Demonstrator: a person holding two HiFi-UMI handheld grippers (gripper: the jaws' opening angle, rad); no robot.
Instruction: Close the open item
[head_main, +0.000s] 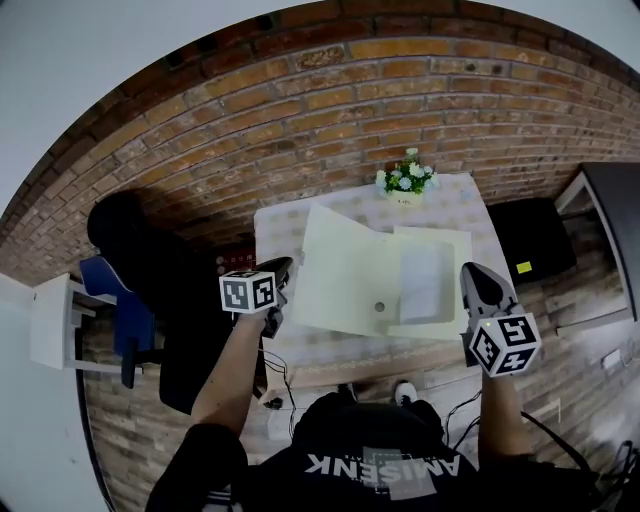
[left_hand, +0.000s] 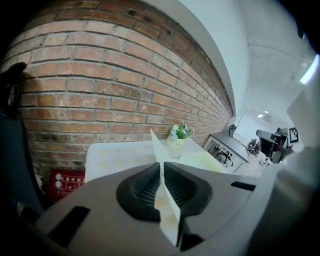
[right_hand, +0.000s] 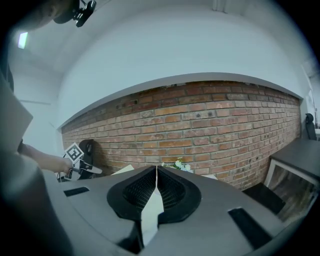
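Head view. A pale yellow folder (head_main: 355, 265) lies open on the desk (head_main: 275, 238), between the two hand-held grippers.

The left hand-held gripper (head_main: 283, 272) is pressed together on the outer edge of the folder's left cover. That cover rises at a slant up and away from its jaws. In the left gripper view the cover shows edge-on as a thin pale sheet pinched between the ribbed pads, running forward from them.

The right hand-held gripper (head_main: 470, 275) is likewise closed on the folder, at the outer edge of the right half. That half lies flat just to this gripper's left. In the right gripper view a pale sheet sits clamped between the jaws.

A white sheet of paper (head_main: 425, 280) rests inside the flat half. A small round snap (head_main: 379, 307) shows near the fold, on the side nearest the person.

Beyond both grippers, at the far edge of the desk, stands a flower pot (head_main: 407, 180) before the brick wall (head_main: 330, 110).
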